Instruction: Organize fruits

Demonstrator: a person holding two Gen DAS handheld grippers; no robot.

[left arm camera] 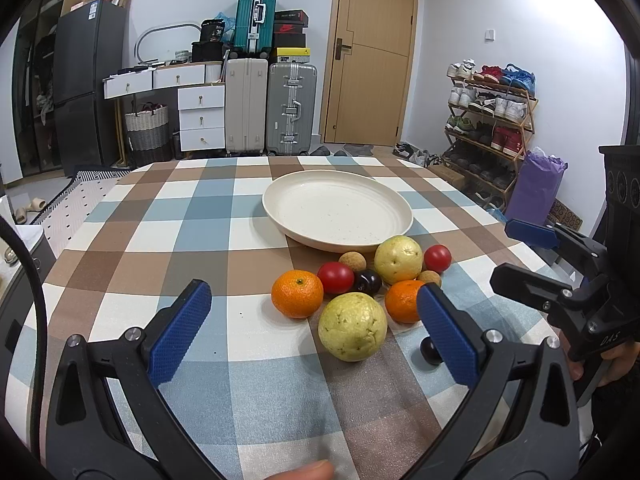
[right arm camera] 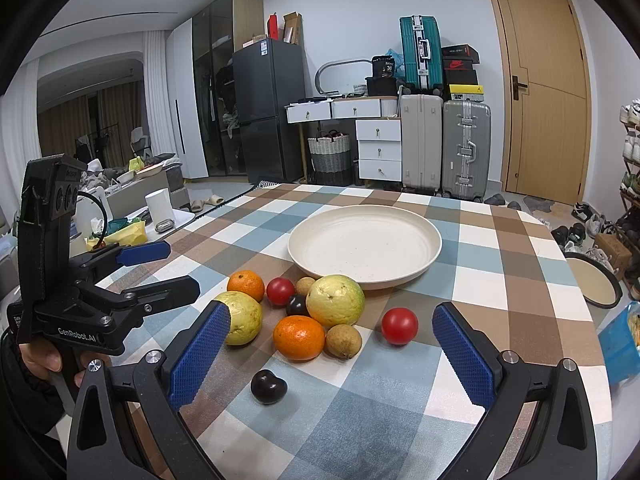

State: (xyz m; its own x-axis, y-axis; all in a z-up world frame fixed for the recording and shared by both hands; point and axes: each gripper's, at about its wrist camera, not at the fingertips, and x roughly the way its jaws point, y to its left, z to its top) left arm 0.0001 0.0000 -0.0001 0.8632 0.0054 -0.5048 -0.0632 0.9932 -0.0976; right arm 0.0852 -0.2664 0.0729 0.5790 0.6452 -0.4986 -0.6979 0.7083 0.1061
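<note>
A cream plate [left arm camera: 280, 196] [right arm camera: 434, 250] stands empty on the checked tablecloth. In front of it lies a cluster of fruit: two yellow-green guavas [left arm camera: 352, 332] [right arm camera: 335, 300], two oranges [left arm camera: 297, 293] [right arm camera: 299, 337], two red tomatoes [left arm camera: 335, 277] [right arm camera: 399, 325], brown longans [right arm camera: 343, 341] and dark plums [right arm camera: 269, 386]. My left gripper [left arm camera: 316, 330] is open, its fingers either side of the near guava, short of it. My right gripper [right arm camera: 332, 354] is open and empty, just before the fruit. Each gripper shows in the other's view.
The table's far edge faces suitcases [left arm camera: 290, 108], white drawers [left arm camera: 200, 118] and a door [left arm camera: 372, 52]. A shoe rack [left arm camera: 490, 120] stands at the right. A side surface with a white cup [right arm camera: 160, 204] and clutter lies left of the table.
</note>
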